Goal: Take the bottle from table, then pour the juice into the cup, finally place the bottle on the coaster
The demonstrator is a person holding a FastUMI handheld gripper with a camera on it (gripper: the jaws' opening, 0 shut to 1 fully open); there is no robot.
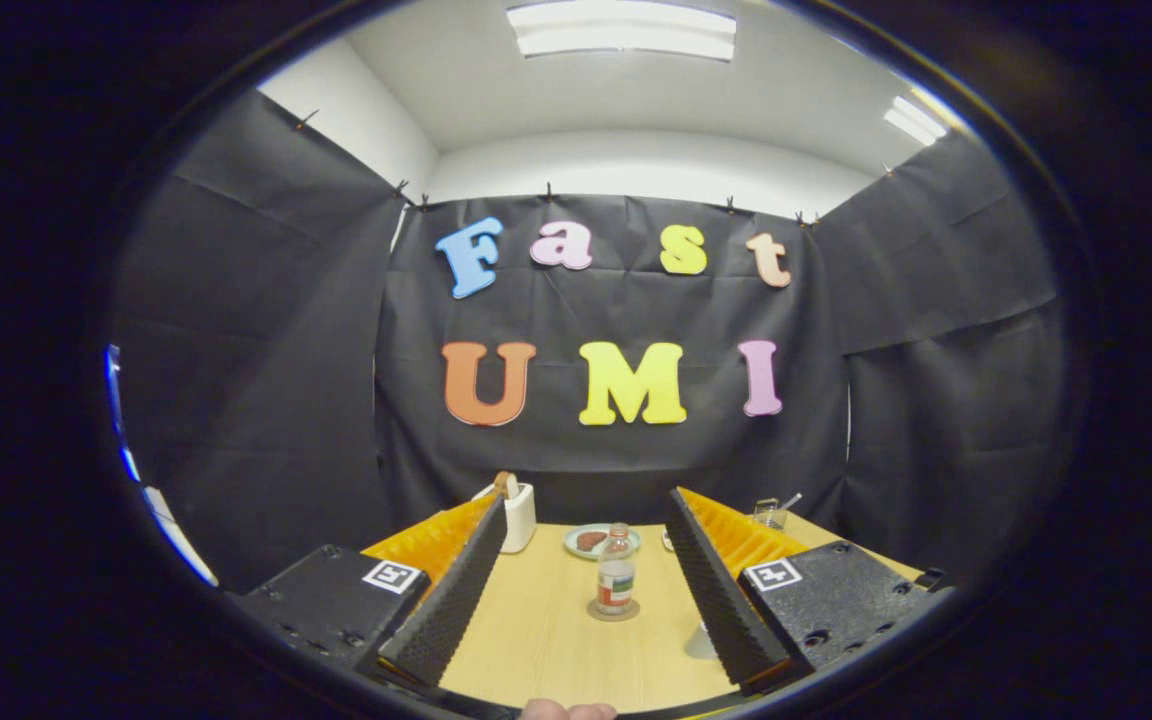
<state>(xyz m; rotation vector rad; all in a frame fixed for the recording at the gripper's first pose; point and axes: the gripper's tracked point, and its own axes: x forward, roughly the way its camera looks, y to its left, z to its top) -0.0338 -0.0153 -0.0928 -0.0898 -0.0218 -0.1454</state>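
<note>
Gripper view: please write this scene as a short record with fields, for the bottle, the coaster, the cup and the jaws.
bottle: upright on the table, ahead of the jaws, between their lines
coaster: round, under the bottle
cup: pale, partly hidden behind the right finger; cannot tell more
gripper: jaws wide open, holding nothing
plate: beyond the bottle, something brown on it
white holder: far left on the table
table: light wood

Pale wood-grain table (546, 620); clear bottle (616, 572) with red-and-green label; white cup (518, 517); light-green plate (576, 540).
</note>
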